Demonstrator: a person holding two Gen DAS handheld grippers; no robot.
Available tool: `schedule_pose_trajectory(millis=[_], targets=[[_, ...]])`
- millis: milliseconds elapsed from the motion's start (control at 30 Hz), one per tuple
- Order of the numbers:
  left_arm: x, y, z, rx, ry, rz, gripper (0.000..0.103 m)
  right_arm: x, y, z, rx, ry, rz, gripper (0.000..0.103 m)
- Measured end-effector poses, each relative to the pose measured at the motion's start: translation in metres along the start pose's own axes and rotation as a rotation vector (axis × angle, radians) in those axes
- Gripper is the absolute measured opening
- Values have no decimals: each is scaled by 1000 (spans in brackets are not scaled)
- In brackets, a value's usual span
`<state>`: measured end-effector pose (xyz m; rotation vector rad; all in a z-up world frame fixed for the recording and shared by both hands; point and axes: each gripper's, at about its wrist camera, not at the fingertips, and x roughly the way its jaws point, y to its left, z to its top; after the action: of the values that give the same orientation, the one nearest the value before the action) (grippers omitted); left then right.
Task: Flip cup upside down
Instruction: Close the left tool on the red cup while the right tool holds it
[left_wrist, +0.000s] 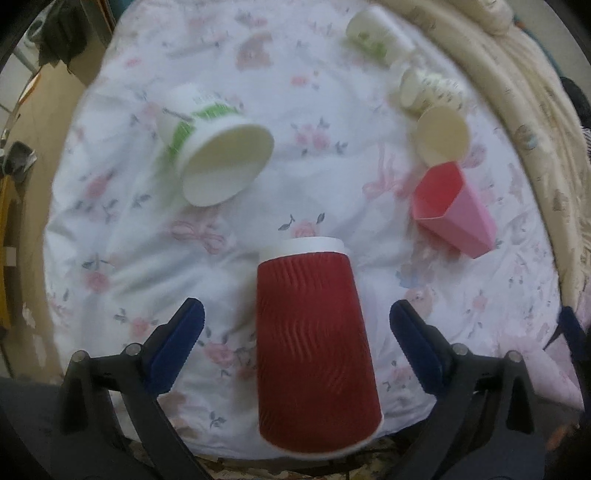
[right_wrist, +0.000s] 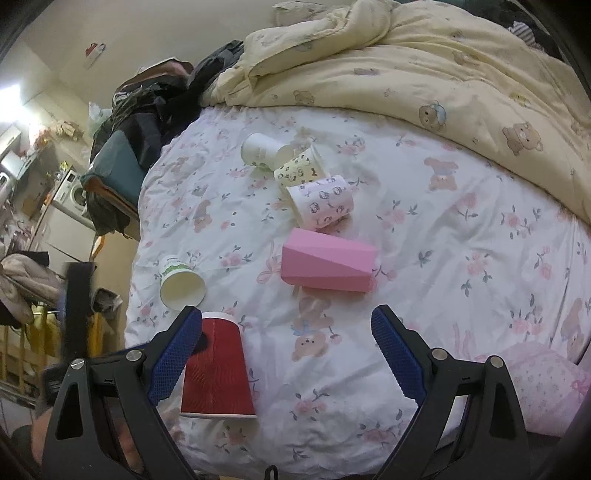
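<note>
A red ribbed paper cup (left_wrist: 314, 347) stands upside down on the floral bed sheet (left_wrist: 295, 110), wide rim down, white base up. It sits between the fingers of my left gripper (left_wrist: 293, 319), which is open and not touching it. In the right wrist view the red cup (right_wrist: 216, 369) is at the lower left, beside my left finger pad (right_wrist: 177, 354). My right gripper (right_wrist: 288, 328) is open and empty above the sheet (right_wrist: 443, 258).
Several cups lie on their sides: a white and green cup (left_wrist: 218, 155), a pink faceted cup (left_wrist: 450, 206), patterned paper cups (left_wrist: 432, 92) and a white cup (left_wrist: 376, 33). A yellow bear-print quilt (right_wrist: 443, 66) is bunched at the back. The bed edge runs along the left.
</note>
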<state>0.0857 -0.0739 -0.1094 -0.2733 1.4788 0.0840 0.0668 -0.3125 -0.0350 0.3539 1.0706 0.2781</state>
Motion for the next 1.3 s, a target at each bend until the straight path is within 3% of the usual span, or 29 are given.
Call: schedule_pose_trajectory(millis=[200, 267, 400, 700, 933, 1233, 1300], targets=[[28, -3, 1, 6, 99, 10, 97, 0, -1, 4, 20, 5, 32, 95], [33, -3, 0, 7, 110, 8, 91, 0, 1, 5, 16, 7, 36, 95], [32, -2, -2, 0, 126, -53, 68, 1, 5, 4, 3, 12, 43, 95], [-24, 10, -8, 55, 2, -102, 67, 8, 12, 1, -19, 27, 25, 95], [-89, 53, -25, 89, -173, -138, 67, 20, 30, -14, -69, 84, 57, 95], [-82, 84, -30, 59, -296, -188, 67, 30, 55, -30, -146, 93, 51, 95], [-77, 87, -31, 39, -297, -166, 67, 33, 61, -33, -172, 94, 36, 95]])
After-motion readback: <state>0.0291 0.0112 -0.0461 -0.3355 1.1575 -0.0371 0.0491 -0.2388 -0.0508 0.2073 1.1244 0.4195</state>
